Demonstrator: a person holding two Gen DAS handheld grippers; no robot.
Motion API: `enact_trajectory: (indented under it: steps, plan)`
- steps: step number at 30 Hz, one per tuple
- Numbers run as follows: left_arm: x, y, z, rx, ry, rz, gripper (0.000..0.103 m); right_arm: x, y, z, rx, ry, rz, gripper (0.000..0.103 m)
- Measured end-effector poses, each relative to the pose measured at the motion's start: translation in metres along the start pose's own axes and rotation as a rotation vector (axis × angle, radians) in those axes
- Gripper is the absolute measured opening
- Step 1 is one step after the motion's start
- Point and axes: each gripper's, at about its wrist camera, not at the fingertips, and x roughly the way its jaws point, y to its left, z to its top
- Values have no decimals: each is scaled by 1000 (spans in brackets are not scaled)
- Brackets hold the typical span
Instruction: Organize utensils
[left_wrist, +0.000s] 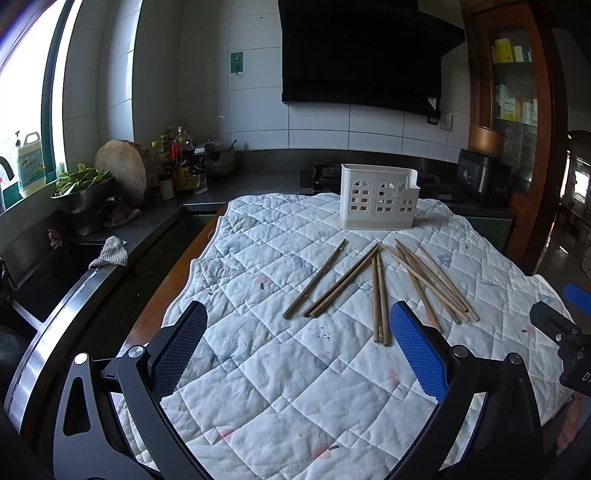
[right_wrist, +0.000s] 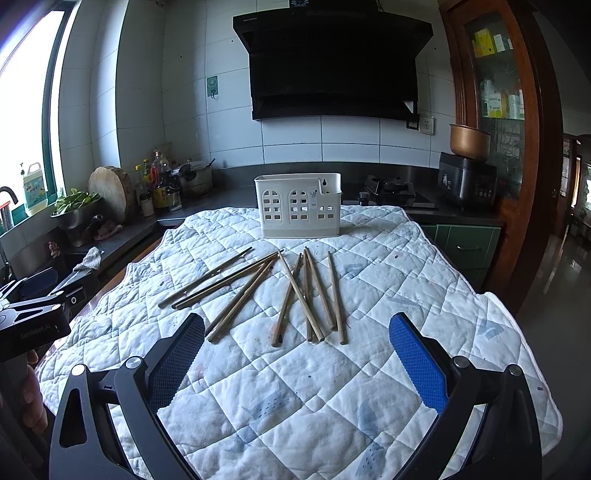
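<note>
Blue-padded fingers (left_wrist: 417, 354) of the left gripper (left_wrist: 299, 332) stand wide apart with nothing between them, hovering over the quilted cloth (left_wrist: 295, 387) short of the chopsticks (left_wrist: 380, 291); the right gripper (right_wrist: 295, 343) likewise has its fingers (right_wrist: 415, 360) spread wide and bare, poised on the near side of the same scatter. Both seem held back and open so that either can drop onto a stick without nudging its neighbours. Wooden chopsticks (right_wrist: 291, 291) lie loose on the cloth in a rough fan, several crossing or touching one another, their far tips pointing towards the white holder (right_wrist: 299, 206) and their near ends closest to the fingers, which should make a pinch at the near end easy. Beyond the chopsticks, at the far edge of the cloth, the white holder (left_wrist: 378, 197) stands upright with its open top ready to receive them; whether anything is inside it cannot be told. Nothing appears sorted yet, so the work looks to be at its start. Crossed sticks on the right of the fan are likely to drag each other when one is lifted. Past the holder runs the dark worktop (right_wrist: 229, 195) with bottles and a round chopping board (right_wrist: 110, 192).
</note>
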Motion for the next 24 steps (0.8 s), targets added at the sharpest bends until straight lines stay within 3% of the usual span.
enact_trajectory:
  steps: [24]
  plan:
    - [38, 10, 15, -23, 62, -99, 98, 35, -17, 3, -2, 45, 1, 97]
